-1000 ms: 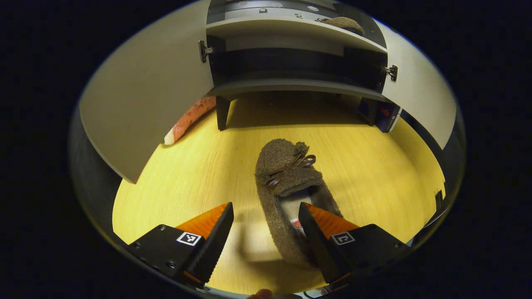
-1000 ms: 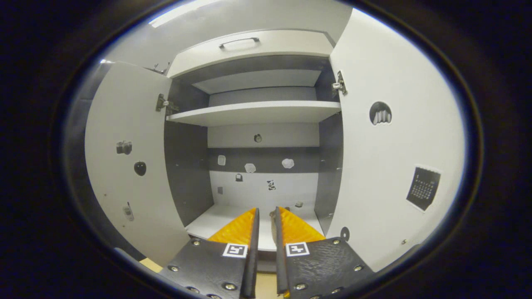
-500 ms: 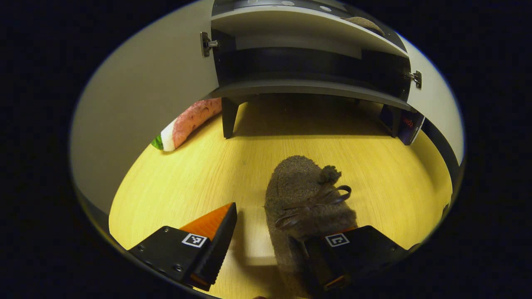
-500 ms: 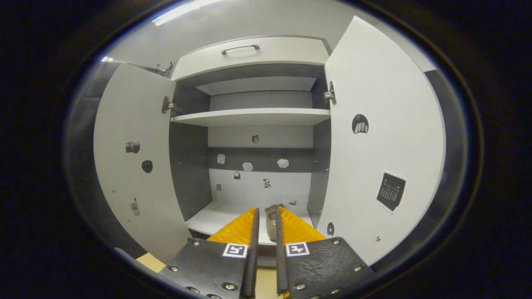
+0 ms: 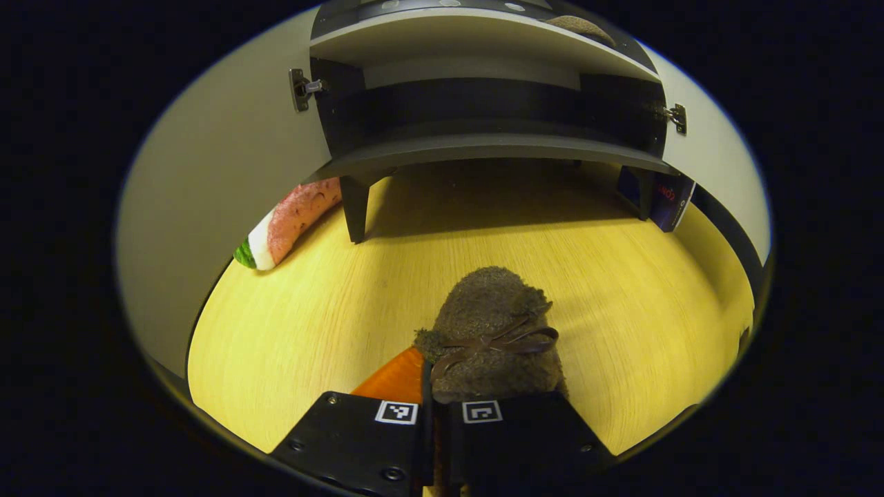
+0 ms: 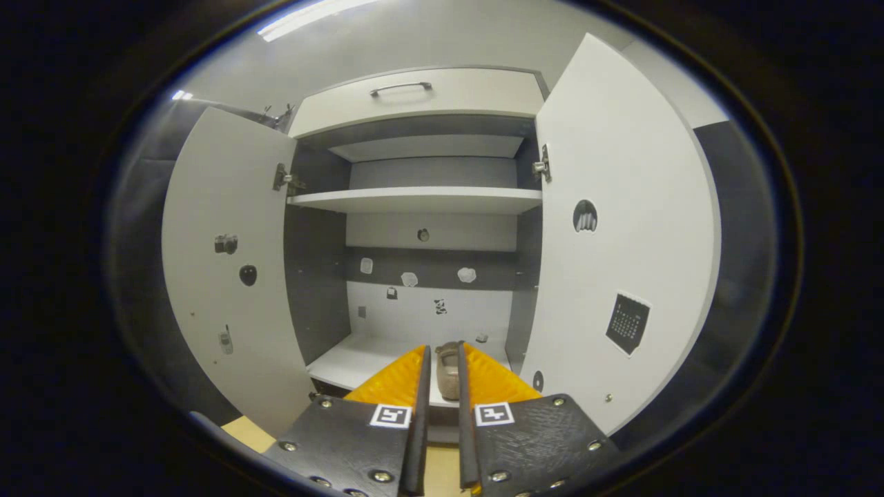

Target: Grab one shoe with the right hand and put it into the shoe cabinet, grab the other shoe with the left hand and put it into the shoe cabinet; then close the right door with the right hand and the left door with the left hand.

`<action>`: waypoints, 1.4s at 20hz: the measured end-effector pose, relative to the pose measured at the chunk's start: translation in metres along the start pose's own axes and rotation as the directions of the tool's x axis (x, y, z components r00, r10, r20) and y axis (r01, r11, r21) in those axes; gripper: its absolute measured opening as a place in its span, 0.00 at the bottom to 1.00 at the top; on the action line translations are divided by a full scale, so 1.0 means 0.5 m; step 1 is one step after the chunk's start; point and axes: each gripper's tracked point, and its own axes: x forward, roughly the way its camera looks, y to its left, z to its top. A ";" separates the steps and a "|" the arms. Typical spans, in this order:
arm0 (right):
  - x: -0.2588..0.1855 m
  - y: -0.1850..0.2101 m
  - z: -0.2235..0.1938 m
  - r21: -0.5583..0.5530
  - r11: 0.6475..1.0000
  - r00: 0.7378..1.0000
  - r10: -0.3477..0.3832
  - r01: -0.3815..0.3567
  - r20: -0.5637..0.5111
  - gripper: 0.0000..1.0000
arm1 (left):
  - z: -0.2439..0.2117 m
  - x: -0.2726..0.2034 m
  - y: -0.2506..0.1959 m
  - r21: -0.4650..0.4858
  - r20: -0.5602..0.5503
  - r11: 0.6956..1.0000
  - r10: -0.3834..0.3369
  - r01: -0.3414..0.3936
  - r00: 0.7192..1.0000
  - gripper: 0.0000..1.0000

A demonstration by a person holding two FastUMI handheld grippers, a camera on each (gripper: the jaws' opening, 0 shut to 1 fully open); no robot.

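Observation:
A brown fuzzy shoe (image 5: pixel 494 331) with a bow lies on the wooden floor (image 5: pixel 621 290) in front of the cabinet. My left gripper (image 5: pixel 431 386) is shut on its side wall, and the heel is hidden under the fingers. The other brown shoe (image 6: pixel 449 362) rests on a white shelf (image 6: pixel 359 359) inside the open shoe cabinet, and also appears as the shoe (image 5: pixel 580 26) at the top of the left gripper view. My right gripper (image 6: pixel 442 359) hangs in front of the cabinet, shut with only a thin gap and holding nothing.
Both cabinet doors stand wide open: the left door (image 6: pixel 221 276) and the right door (image 6: pixel 621 241). A drawer (image 6: pixel 414 90) with a handle tops the cabinet. A watermelon-slice cushion (image 5: pixel 290 221) lies by the left cabinet leg; a dark box (image 5: pixel 663 197) leans by the right leg.
My left gripper moved over the shoe's opening and closed on its side wall. My right gripper drew back from the cabinet, leaving the other shoe on the shelf.

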 end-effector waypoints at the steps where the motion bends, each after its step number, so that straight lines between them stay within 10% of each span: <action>1: -0.001 0.002 0.004 0.003 1.000 1.000 0.007 -0.007 0.004 0.19 | 0.024 -0.011 0.002 -0.006 0.018 1.000 -0.001 0.002 1.000 0.09; 16: -0.034 0.013 0.045 0.031 0.996 0.993 0.076 -0.079 0.090 0.19 | 0.560 -0.242 -0.017 -0.027 0.428 0.998 -0.039 0.056 0.903 0.08; 28: -0.106 -0.027 0.084 0.036 0.997 0.987 0.066 -0.071 0.146 0.19 | 0.956 -0.208 -0.010 0.030 0.611 0.998 0.025 -0.055 0.791 0.08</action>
